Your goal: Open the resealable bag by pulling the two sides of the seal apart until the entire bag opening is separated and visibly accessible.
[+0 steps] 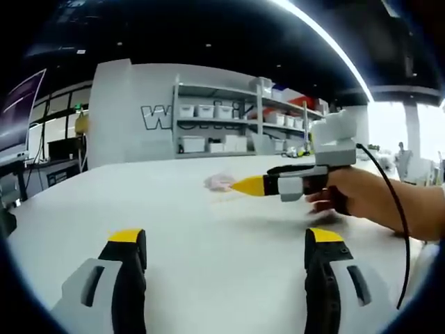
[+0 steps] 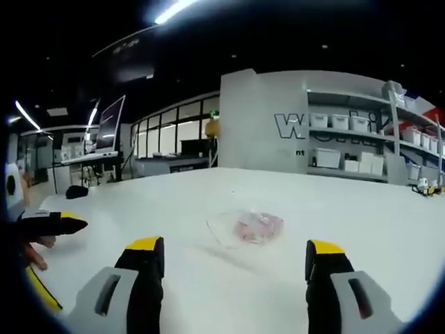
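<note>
- Left gripper view: the left hand-held gripper [image 1: 226, 254] rises from the bottom edge with its two yellow-tipped jaws spread wide and bare counter [image 1: 174, 209] between them; it pinches nothing.
- The right hand-held gripper [image 1: 243, 186] comes in from the right, carried by a person's hand [image 1: 351, 195]. Its yellow tip tapers to one point from this angle, so I cannot tell here whether its jaws are parted. A black cable [image 1: 396, 209] loops down from it.
- The resealable bag [image 1: 219, 182] lies flat on the counter just beyond that yellow tip, small and blurred, with something pinkish inside. Whether the tip touches it is unclear.
- Behind the counter stand grey shelves [image 1: 229, 125] with white bins [image 1: 205, 111] and a wall with large lettering.
- Right gripper view: the right hand-held gripper [image 2: 236, 264] shows both jaws standing well apart, holding nothing.
- The resealable bag [image 2: 250, 228] lies on the white counter [image 2: 361, 223] ahead of the jaws, roughly in line with the gap between them and clear of both. It is clear plastic with pink contents; the state of its seal is too blurred to tell.
- At the left edge the left hand-held gripper [image 2: 69, 224] pokes in with a dark body and yellow tip, fingers [image 2: 38, 242] beneath it.
- A monitor [image 2: 111, 124] stands on a desk in the far background, left of the glass partitions.
</note>
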